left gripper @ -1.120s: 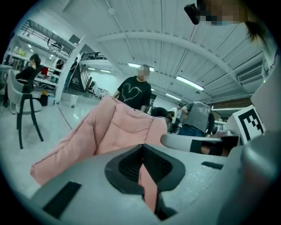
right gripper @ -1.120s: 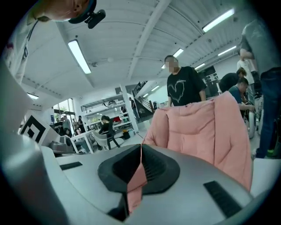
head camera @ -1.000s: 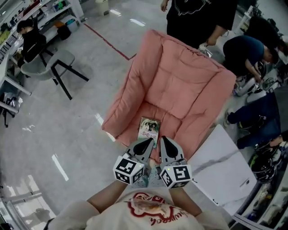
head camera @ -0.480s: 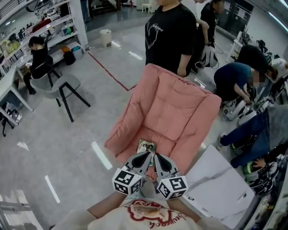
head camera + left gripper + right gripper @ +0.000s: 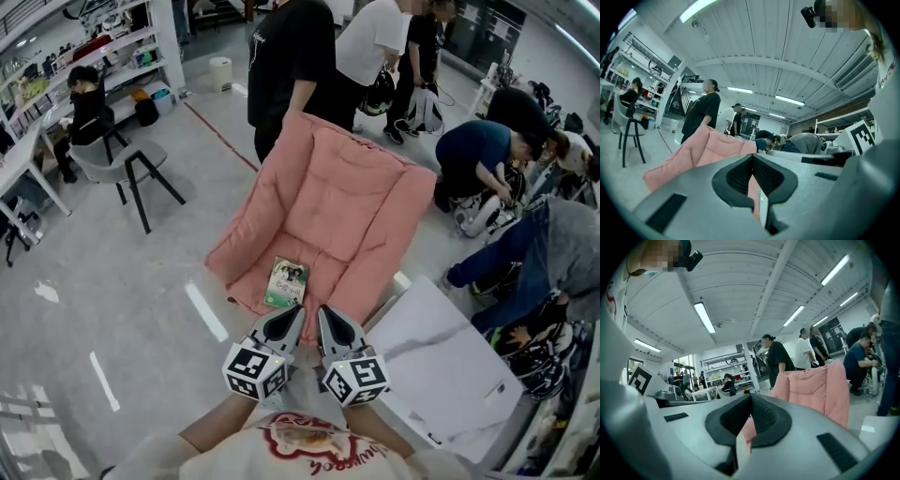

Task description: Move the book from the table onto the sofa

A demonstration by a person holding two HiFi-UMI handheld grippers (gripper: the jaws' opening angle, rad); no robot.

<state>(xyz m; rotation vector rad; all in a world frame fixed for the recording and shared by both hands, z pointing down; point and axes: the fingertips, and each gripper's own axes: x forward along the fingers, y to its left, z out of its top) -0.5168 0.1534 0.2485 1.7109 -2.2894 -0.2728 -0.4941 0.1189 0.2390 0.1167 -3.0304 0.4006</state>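
Note:
The book (image 5: 287, 282), with a green cover, lies flat on the front of the seat of the pink sofa (image 5: 323, 211), and nothing touches it. My left gripper (image 5: 296, 313) and right gripper (image 5: 323, 313) hover side by side just in front of the sofa's front edge, close to my chest, both shut and empty. In the left gripper view the jaws meet with nothing between them, and the pink sofa (image 5: 701, 151) rises behind them. In the right gripper view the sofa (image 5: 820, 386) stands to the right of my shut jaws.
A white table (image 5: 441, 366) stands at the right beside the sofa. Several people stand or crouch behind and to the right of the sofa (image 5: 291, 56). A grey chair (image 5: 117, 159) with a seated person is at the far left by shelves.
Both grippers have drawn back from the sofa and risen together, still shut. The book stays on the seat, now farther from the fingertips. The view has lifted, showing more of the room.

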